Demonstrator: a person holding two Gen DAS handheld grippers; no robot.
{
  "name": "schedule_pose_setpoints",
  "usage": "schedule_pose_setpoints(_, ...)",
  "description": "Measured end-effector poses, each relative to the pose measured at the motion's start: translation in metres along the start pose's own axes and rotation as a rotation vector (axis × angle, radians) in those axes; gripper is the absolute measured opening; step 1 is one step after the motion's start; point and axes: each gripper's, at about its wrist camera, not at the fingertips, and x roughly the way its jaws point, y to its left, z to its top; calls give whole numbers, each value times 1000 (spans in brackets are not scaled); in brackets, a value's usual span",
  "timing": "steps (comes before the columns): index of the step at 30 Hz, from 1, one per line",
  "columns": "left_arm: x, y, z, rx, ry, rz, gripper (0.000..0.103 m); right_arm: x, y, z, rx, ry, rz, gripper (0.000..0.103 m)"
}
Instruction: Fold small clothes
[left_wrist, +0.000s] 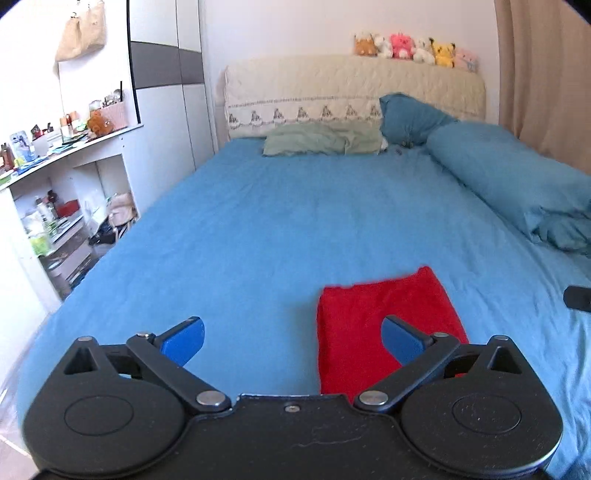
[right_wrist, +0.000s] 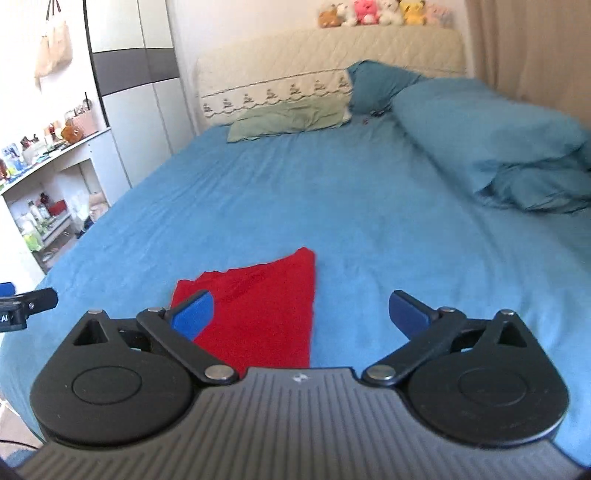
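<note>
A small red garment of soft, fleecy-looking cloth lies folded into a compact rectangle on the blue bed sheet, near the foot of the bed and well apart from the pale green pillow and the rolled blue duvet at the far end. The left tool hovers above the sheet with its blue fingers spread wide and nothing between them; its right finger shows over the garment's near part, though whether it touches the cloth cannot be told. The right tool is likewise spread apart and empty, with its left finger over the red cloth's near edge and its right finger over bare sheet. The garment looks light, limp and easily rumpled, so a pinch in the middle would probably bunch the layers and undo the fold. Taking it at two corners or along one straight edge, one tool to each end, should keep the layers together. The napped surface ought to grip the pads well enough, and the sheet beneath may drag up with it if the fingers dig too deep. The folding appears largely done.
</note>
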Motion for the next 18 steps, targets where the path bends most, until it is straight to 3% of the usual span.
schedule_pose_setpoints(8,-47,-18,-38,46,28,1,103,-58,17,-35,-46,111,-83,103)
schedule_pose_setpoints(18,-61,-23,-70,70,64,-7,103,-71,20,-90,-39,203,-104,103)
